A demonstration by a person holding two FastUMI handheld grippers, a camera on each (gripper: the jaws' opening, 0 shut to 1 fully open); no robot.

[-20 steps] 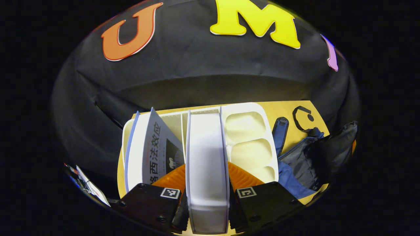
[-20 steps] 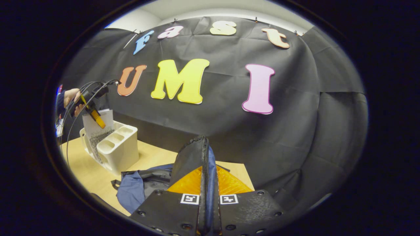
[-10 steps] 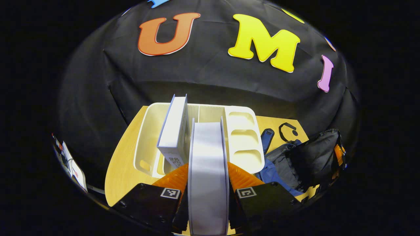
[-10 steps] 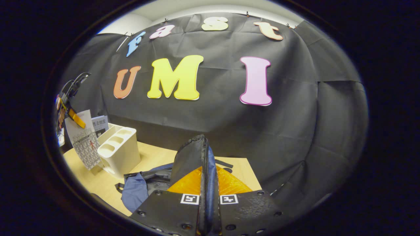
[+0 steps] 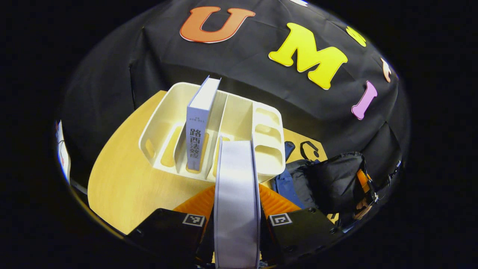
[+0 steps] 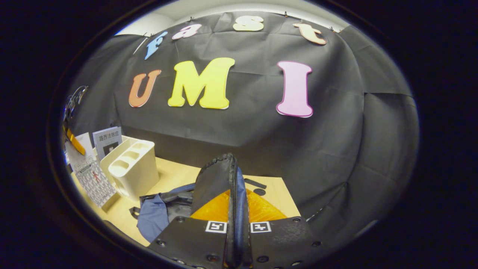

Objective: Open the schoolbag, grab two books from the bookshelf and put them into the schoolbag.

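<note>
The left gripper [image 5: 236, 228] pinches a book [image 5: 236, 194] above the table [image 5: 123, 186], just clear of the bookshelf [image 5: 239, 116]. The right gripper [image 6: 235, 239] clamps the schoolbag [image 6: 220, 183] edge, holding it raised.

Open schoolbag [image 5: 332, 179], white book [image 5: 236, 194] aloft
</note>
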